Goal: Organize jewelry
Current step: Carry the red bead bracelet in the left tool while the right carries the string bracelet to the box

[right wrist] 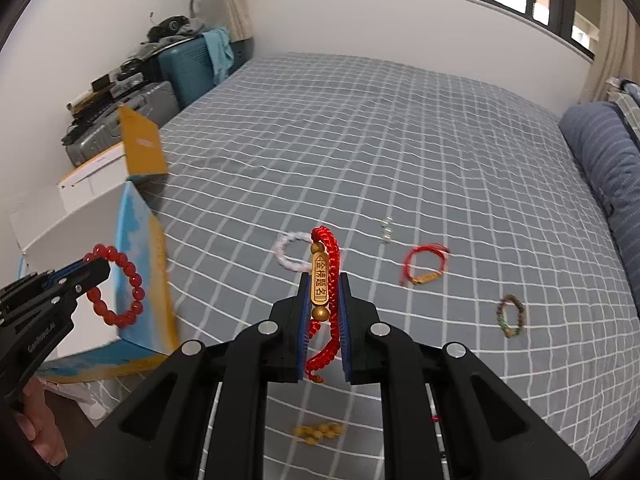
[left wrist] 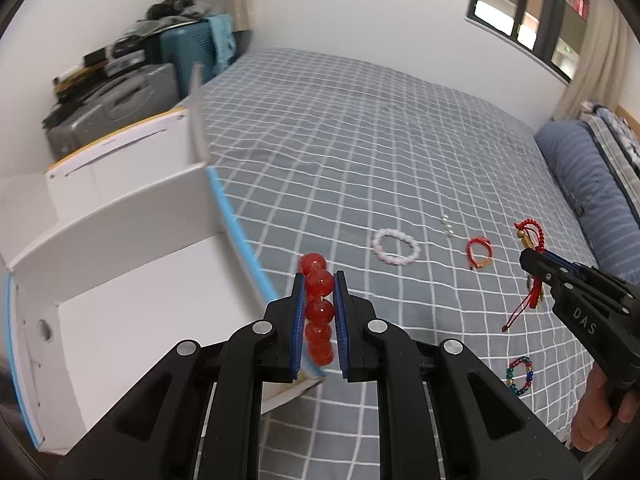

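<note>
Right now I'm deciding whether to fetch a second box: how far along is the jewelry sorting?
Nothing visibly boxed yet. In hand: left gripper holds the red bead bracelet; right gripper holds the red cord bracelet. Left on the bed: pink bracelet, second red cord bracelet, several more.

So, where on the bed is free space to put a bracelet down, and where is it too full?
Free: the wide checked bedspread beyond the pink bracelet, between the open box and the blue pillow. Crowded: the near strip, where the red cord bracelet, brown bead bracelet and yellow beads lie apart.
</note>
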A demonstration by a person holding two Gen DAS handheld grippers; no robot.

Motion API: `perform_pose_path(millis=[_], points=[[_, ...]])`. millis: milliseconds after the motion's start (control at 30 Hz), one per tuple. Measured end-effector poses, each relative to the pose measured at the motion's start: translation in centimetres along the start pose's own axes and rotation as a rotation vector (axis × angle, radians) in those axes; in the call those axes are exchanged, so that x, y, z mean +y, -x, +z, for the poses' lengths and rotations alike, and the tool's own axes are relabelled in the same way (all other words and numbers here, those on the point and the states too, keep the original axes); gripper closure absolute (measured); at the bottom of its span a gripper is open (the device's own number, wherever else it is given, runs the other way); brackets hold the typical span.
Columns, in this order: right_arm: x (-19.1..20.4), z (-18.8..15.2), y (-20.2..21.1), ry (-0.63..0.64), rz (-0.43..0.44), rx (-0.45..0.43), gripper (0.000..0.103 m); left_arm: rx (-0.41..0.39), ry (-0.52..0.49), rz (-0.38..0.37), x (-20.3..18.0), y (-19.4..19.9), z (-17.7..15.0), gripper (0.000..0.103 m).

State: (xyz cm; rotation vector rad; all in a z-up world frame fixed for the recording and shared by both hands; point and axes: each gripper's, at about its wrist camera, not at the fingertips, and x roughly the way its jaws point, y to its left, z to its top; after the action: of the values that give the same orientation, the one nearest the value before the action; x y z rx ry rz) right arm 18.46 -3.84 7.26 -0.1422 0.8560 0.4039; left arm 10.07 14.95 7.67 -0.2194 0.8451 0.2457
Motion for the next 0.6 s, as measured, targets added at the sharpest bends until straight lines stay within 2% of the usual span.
perform_pose_path(millis=[267,433,600], points=[[4.9,1.2,-0.1,0.077,0.05,-0.008,0.091,-0.021,0.083,0.042,4.8,2.5,-0.4,0.09],[8.4,1.8,0.0,0.129,0.086,-0.016,0.091,-0.045,0.125,0.099,7.5,4.1,-1.0,0.09],[13.1,2.1,0.1,0.205,0.122,-0.019,0.091,-0.048,0.189,0.127,10.9,5.4,-2.0,0.09]])
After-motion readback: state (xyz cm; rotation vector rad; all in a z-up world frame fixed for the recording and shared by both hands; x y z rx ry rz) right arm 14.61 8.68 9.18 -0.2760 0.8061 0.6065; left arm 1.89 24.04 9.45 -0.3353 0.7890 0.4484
